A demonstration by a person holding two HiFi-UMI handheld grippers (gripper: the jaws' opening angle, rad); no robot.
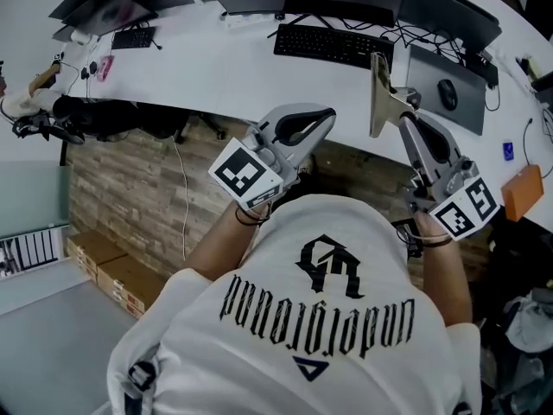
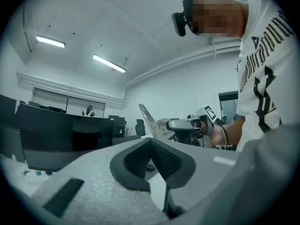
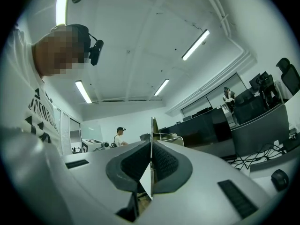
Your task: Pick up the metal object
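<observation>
Head view, thin shiny metal object [image 1: 378, 93] pinched by right gripper [image 1: 404, 121] (left gripper [image 1: 328, 116] closed)

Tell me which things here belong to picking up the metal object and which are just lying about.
Part of the job:
- metal object, clamped in the jaws
- right gripper, holding it

Lying about or idle:
- keyboard
- mouse
- orange object
- left gripper, jaws shut on nothing
</observation>
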